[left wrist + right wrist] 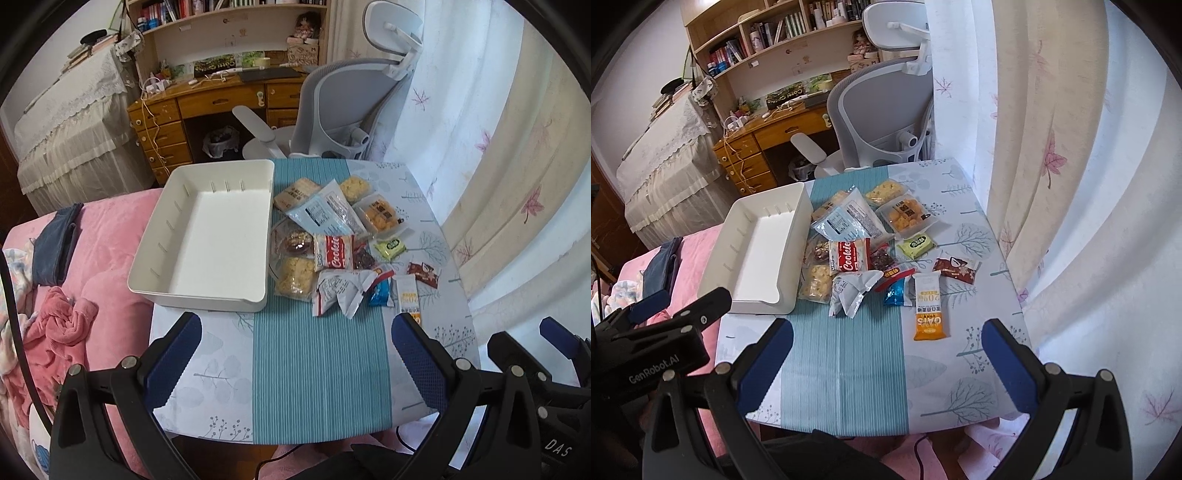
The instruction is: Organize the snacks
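An empty white bin (207,236) (757,254) stands on the left of a small table (317,365) (846,373). Several wrapped snacks lie in a pile to its right: a red Cookies pack (334,253) (849,260), a crumpled white wrapper (338,291) (851,291), a blue pack (380,293) (897,293), an orange oat bar (929,312), a green pack (389,248) (918,244) and a brown pack (423,275) (955,269). My left gripper (295,354) is open and empty above the table's near edge. My right gripper (886,354) is open and empty too, beside it.
A grey office chair (343,96) (882,118) stands behind the table, with a wooden desk (207,103) beyond. A pink bed with clothes (74,288) lies to the left. Curtains (498,166) (1071,184) hang close on the right.
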The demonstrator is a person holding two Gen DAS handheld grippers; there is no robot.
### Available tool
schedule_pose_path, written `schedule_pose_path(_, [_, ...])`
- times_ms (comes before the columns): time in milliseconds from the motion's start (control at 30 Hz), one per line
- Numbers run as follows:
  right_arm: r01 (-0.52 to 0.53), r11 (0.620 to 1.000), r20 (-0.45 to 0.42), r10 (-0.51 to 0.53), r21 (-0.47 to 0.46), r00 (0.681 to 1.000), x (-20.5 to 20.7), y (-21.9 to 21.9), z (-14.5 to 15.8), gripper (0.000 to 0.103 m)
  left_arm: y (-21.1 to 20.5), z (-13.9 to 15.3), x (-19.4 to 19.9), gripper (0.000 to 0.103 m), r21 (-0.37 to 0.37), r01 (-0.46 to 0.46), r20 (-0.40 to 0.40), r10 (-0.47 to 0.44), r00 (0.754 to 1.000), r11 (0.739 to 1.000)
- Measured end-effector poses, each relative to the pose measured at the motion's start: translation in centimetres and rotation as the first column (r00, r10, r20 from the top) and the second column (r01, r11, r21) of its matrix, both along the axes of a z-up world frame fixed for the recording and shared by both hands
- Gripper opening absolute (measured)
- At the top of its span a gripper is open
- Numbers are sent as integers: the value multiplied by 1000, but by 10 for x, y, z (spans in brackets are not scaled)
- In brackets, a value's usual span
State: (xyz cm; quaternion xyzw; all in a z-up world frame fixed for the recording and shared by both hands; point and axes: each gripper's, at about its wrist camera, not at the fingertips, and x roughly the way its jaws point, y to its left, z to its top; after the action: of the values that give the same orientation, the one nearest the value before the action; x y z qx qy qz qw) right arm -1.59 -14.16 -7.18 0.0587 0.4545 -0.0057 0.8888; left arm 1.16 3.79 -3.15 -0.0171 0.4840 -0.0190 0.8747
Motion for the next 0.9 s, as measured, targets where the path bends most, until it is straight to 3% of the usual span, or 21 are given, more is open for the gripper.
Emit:
schedule_pose_path(300, [54,998,15,-54,-34,998,-11,14,-7,102,10,-13,7,102,-38,56,-33,-57,998,998])
schedule_pose_path(633, [105,993,-76,-109,-50,991,-10,6,-23,102,4,-31,19,102,-82,81,-98,-89,991,993])
schedule_pose_path(900, [92,995,-140,-96,-35,985,12,-11,-38,99,-5,-42,37,102,-108,41,-144,-56,988,993])
